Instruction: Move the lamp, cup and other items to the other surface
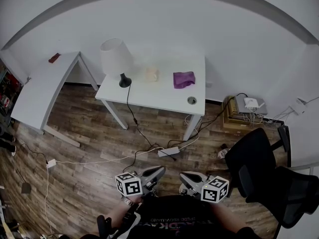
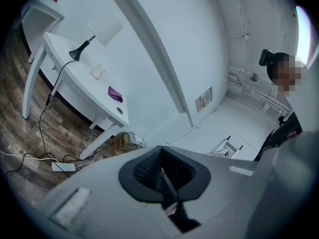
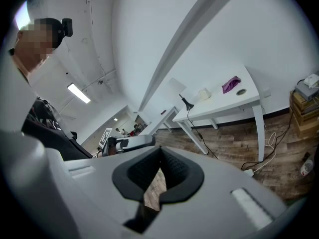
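Stands well back from the white table (image 1: pixel 159 97), with a stretch of wood floor between. Holds the left gripper (image 1: pixel 159 171) low and close to the body, pointed roughly toward the table, clenched with nothing between the pads. Holds the right gripper (image 1: pixel 183 176) just beside it, likewise squeezed tight and empty, near the left one but not touching it.

Finds the lamp (image 1: pixel 117 59) upright at the table's left end, with a white shade, a black base and a dark cord (image 1: pixel 134 118) dropping off the front edge and running across the floor to a power strip (image 1: pixel 168 152). Finds the cup (image 1: pixel 152 74), pale, just right of the lamp and apart from it. Finds a crumpled purple cloth (image 1: pixel 183 79) further right, toward the back of the top. Finds a small round ring (image 1: pixel 192 100) in front of the cloth, near the right front corner. Cannot tell whether loose or a hole in the top.

Takes in a second white table (image 1: pixel 42 91) off to the left, angled away, with a small reddish thing (image 1: pixel 54 58) at its far end. Takes in a black office chair (image 1: pixel 259 168) at the right, close to the right gripper. Beyond that, against the wall, takes in a wooden crate (image 1: pixel 234 116) with a white box (image 1: pixel 250 102) and cables on top.
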Motion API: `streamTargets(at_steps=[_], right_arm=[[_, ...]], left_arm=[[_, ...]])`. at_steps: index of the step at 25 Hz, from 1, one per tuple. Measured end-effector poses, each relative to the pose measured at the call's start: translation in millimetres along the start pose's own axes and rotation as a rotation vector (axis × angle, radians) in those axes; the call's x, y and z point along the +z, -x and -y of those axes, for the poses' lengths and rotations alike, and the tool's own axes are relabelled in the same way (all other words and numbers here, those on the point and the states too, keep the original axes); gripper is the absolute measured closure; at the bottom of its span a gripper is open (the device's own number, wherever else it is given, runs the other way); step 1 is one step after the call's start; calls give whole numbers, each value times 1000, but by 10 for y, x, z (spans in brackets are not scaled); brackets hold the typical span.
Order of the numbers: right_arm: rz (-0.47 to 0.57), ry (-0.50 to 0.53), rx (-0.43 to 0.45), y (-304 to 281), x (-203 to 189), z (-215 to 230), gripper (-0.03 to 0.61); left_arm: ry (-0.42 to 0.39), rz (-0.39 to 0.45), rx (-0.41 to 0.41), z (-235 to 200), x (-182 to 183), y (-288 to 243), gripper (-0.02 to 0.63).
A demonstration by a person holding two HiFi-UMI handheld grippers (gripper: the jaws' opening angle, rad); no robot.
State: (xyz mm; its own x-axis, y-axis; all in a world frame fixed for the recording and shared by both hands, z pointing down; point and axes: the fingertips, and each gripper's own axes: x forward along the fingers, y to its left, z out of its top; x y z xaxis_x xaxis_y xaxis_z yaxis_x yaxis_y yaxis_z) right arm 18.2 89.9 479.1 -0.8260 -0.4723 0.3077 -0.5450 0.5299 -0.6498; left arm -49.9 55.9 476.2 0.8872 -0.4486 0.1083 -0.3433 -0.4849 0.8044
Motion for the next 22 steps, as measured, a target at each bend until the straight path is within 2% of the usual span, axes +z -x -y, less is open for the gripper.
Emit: streamTargets(at_steps=[13,22], right_arm=[[17,3,-39,-343,-1,-138,574],[56,-11,-53,-747,-4,-276,574]], left_arm=[[17,-7,-19,-190,142,314,617],[0,-27,-20,-404,329,673,617]])
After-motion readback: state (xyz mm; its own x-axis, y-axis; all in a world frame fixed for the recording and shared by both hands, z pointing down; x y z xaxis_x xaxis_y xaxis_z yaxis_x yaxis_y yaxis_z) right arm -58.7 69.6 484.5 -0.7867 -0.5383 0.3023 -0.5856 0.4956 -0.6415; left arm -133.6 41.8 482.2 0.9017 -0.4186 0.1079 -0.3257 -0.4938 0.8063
